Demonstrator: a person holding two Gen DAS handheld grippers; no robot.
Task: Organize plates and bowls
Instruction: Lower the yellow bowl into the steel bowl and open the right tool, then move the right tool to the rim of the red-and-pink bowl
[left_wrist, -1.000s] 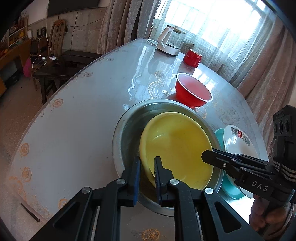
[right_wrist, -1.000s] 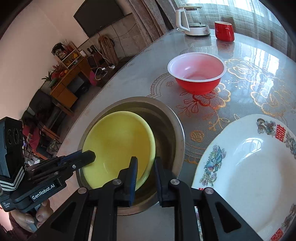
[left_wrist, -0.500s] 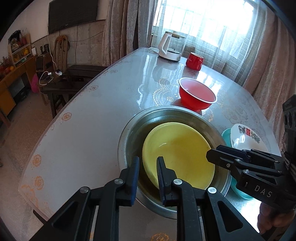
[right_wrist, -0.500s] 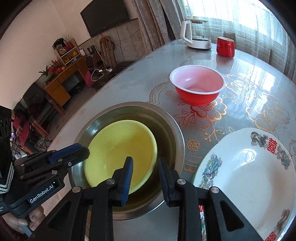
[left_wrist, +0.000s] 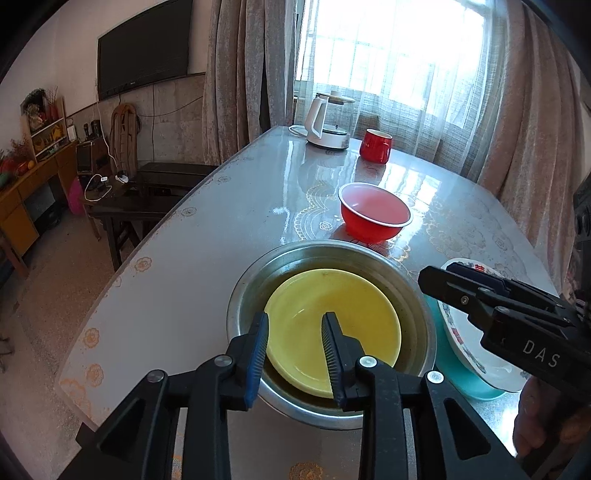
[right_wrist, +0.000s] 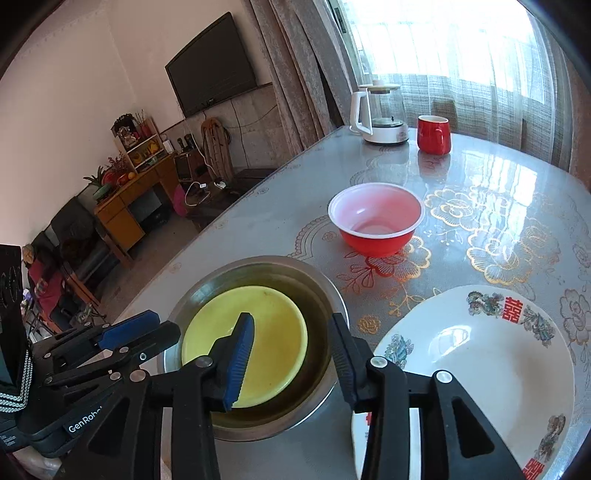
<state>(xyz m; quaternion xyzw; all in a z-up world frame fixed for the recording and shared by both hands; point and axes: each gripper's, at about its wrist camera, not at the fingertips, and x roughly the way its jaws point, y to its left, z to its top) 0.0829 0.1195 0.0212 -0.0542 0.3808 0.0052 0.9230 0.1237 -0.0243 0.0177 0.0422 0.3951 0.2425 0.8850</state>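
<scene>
A yellow plate (left_wrist: 332, 332) lies flat inside a large steel basin (left_wrist: 243, 295) near the table's front edge; both also show in the right wrist view, the plate (right_wrist: 273, 332) and the basin (right_wrist: 325, 291). My left gripper (left_wrist: 295, 325) hangs open and empty above the plate's near side. My right gripper (right_wrist: 291, 332) is open and empty above the basin's right rim. A red bowl (left_wrist: 375, 218) stands behind the basin. A white patterned plate (right_wrist: 480, 369) lies on a teal plate (left_wrist: 465, 384) to the right.
A white kettle (left_wrist: 328, 122) and a red mug (left_wrist: 376, 146) stand at the table's far end by the curtained window. The table's left edge (left_wrist: 155, 243) drops to the floor, with a dark bench (left_wrist: 147, 192) beyond it.
Both grippers have opened and let go of the yellow plate, which has dropped flat into the basin. Both have risen and drawn back from it.
</scene>
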